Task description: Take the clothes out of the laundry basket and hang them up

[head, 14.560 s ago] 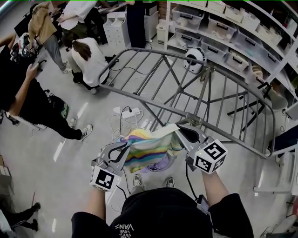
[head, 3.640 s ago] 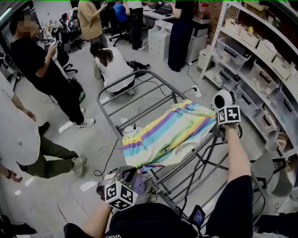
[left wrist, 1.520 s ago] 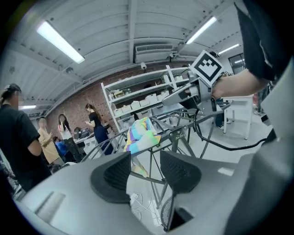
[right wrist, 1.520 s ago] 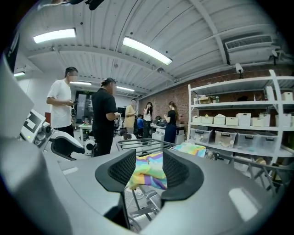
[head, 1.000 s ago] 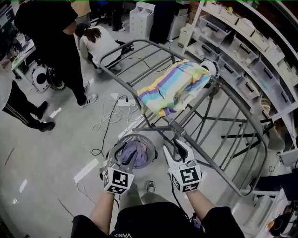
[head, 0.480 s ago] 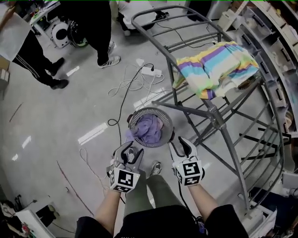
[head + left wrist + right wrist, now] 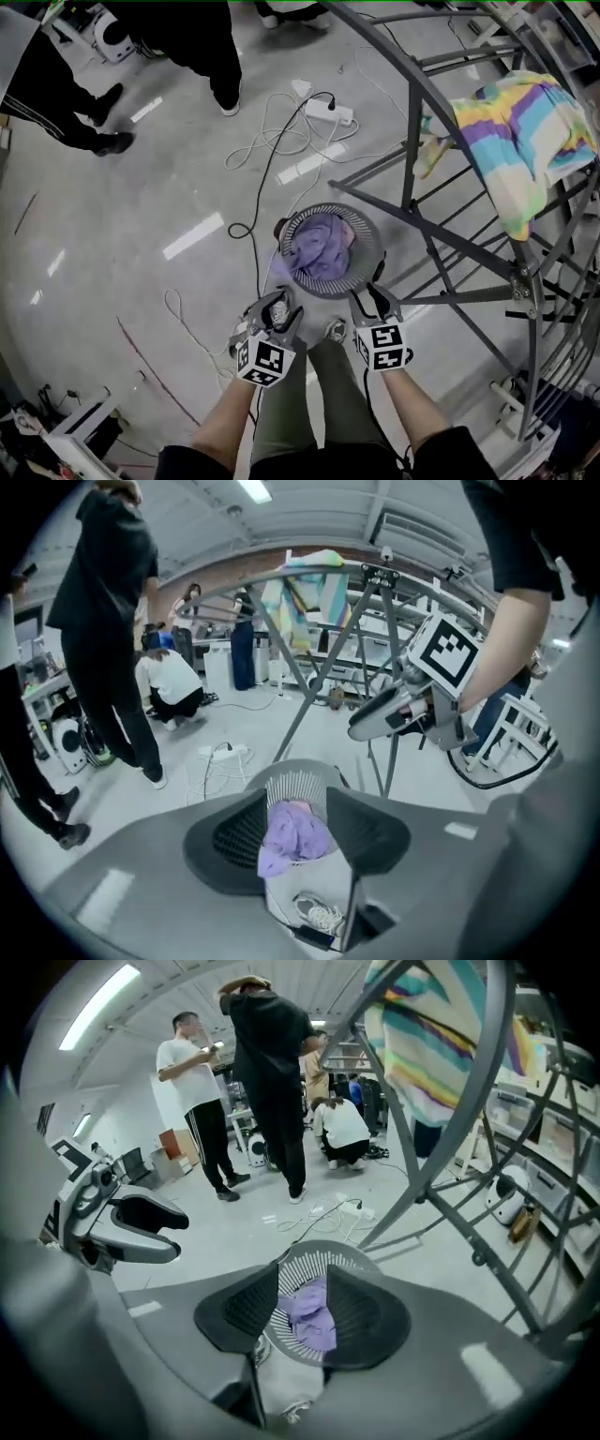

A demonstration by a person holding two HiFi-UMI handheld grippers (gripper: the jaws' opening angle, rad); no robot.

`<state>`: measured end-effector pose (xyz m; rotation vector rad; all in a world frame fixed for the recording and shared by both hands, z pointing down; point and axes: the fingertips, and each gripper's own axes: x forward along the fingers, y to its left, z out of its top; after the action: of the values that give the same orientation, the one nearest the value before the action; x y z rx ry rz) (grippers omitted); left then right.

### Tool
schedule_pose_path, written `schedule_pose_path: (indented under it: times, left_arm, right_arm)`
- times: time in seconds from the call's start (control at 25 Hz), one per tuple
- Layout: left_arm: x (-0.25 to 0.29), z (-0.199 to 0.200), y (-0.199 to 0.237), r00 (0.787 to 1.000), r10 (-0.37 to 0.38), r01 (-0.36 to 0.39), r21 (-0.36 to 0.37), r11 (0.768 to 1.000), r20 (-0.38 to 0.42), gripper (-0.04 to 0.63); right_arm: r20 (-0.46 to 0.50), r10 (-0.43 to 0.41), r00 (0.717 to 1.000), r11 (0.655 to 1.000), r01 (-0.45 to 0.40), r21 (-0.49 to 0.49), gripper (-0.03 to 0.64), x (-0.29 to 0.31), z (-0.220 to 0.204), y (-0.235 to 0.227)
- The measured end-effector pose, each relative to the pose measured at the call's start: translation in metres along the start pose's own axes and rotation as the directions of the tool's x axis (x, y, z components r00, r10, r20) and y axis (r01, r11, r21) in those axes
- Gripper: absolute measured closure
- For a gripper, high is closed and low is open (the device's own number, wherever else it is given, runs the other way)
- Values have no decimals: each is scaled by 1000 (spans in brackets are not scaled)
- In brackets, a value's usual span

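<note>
On the grey floor point(image 7: 112, 281), the purple garment point(image 7: 323, 248) lies in the laundry basket point(image 7: 367, 239), just beyond your left claw point(image 7: 275, 307) and right claw point(image 7: 375, 298), both half-open and empty, so a shallow reach may pinch the basket's rim, not cloth.
</note>
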<state>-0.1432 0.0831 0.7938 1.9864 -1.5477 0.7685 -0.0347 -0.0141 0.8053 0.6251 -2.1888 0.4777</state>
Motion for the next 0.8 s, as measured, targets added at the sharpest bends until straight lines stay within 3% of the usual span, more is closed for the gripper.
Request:
schedule_pose_path:
  times: [0.4,0.6,0.8]
  left_arm:
    - [89,-46,59,998,-62,62,25,998,12,422]
    - [109,-75,82,998,-55,55,2,999,31,422]
    - [120,-109,93,997,-62,63,-17,998,40,422]
  right_arm:
    - [-164,28,986,999,-34,-35,451,144,-53,0]
    - [-232,59,971,981,-100,-168,454,217,-75,9]
    - [-300,69,952,932,-169,-320,456,283,-94,22]
